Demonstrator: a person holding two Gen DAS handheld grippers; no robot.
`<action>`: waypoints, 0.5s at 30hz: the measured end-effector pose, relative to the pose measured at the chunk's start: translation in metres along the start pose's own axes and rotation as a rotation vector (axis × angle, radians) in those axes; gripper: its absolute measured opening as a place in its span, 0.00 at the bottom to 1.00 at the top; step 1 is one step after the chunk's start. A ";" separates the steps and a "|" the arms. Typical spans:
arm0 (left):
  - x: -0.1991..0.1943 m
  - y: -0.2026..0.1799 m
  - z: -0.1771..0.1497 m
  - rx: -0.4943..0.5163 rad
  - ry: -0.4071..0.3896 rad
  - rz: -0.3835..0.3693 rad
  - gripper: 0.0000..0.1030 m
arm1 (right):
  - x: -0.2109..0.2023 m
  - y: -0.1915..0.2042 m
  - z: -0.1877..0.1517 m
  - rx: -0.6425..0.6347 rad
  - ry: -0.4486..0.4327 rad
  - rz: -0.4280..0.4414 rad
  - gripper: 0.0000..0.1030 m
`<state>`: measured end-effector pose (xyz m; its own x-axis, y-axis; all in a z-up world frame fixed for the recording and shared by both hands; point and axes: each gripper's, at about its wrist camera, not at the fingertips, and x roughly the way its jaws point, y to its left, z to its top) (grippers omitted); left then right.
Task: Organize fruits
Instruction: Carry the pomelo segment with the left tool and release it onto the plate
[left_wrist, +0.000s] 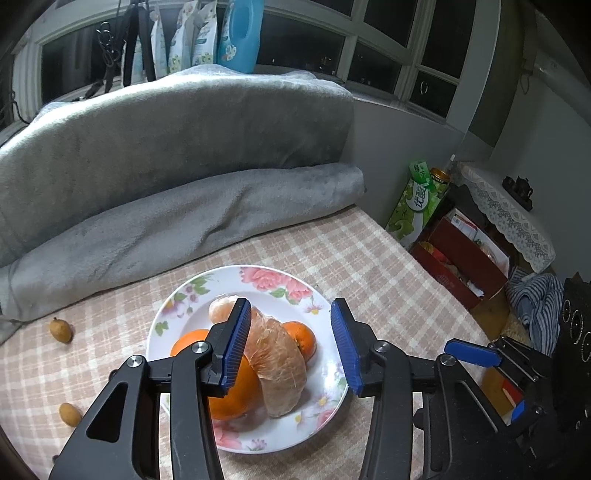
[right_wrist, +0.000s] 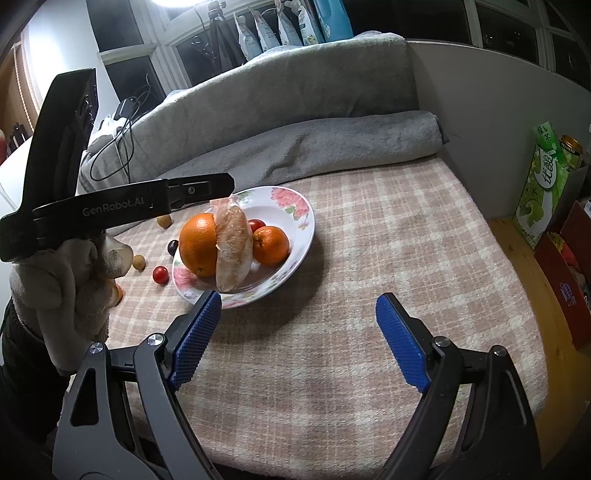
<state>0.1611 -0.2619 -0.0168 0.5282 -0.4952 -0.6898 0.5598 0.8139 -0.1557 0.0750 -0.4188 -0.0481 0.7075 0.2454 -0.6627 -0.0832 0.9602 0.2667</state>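
Note:
A floral plate (left_wrist: 258, 280) on the checked cloth holds a big orange (left_wrist: 229, 395), a small orange (left_wrist: 303, 338) and a film-wrapped pomelo segment (left_wrist: 277, 362). The segment stands on end, leaning on the big orange. My left gripper (left_wrist: 288, 345) hangs over the plate, open. The segment is between its blue pads, close to the left pad and well clear of the right one. In the right wrist view the plate (right_wrist: 295, 206) also shows a cherry tomato (right_wrist: 256, 224) behind the segment (right_wrist: 231, 251). My right gripper (right_wrist: 299, 339) is open over bare cloth in front of the plate, holding nothing.
Loose small brown fruits (left_wrist: 61, 330) (left_wrist: 69, 413) lie left of the plate, with a cherry tomato (right_wrist: 160, 275) and a dark grape (right_wrist: 172, 246). A gloved hand (right_wrist: 66, 280) holds the left gripper. A rolled grey blanket (left_wrist: 184, 221) lies behind. Boxes (left_wrist: 461, 258) stand off the right edge.

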 end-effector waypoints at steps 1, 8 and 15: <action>-0.001 0.000 0.000 0.000 -0.003 0.001 0.43 | -0.001 0.001 0.000 -0.001 0.000 -0.001 0.86; -0.011 0.002 0.001 0.009 -0.029 0.009 0.45 | -0.002 0.003 0.002 -0.007 -0.005 -0.007 0.86; -0.025 0.006 -0.001 0.014 -0.062 0.025 0.46 | -0.002 0.013 0.003 -0.028 -0.007 -0.004 0.86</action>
<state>0.1503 -0.2446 -0.0011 0.5801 -0.4933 -0.6482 0.5548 0.8219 -0.1289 0.0746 -0.4073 -0.0409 0.7127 0.2404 -0.6590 -0.0996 0.9646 0.2441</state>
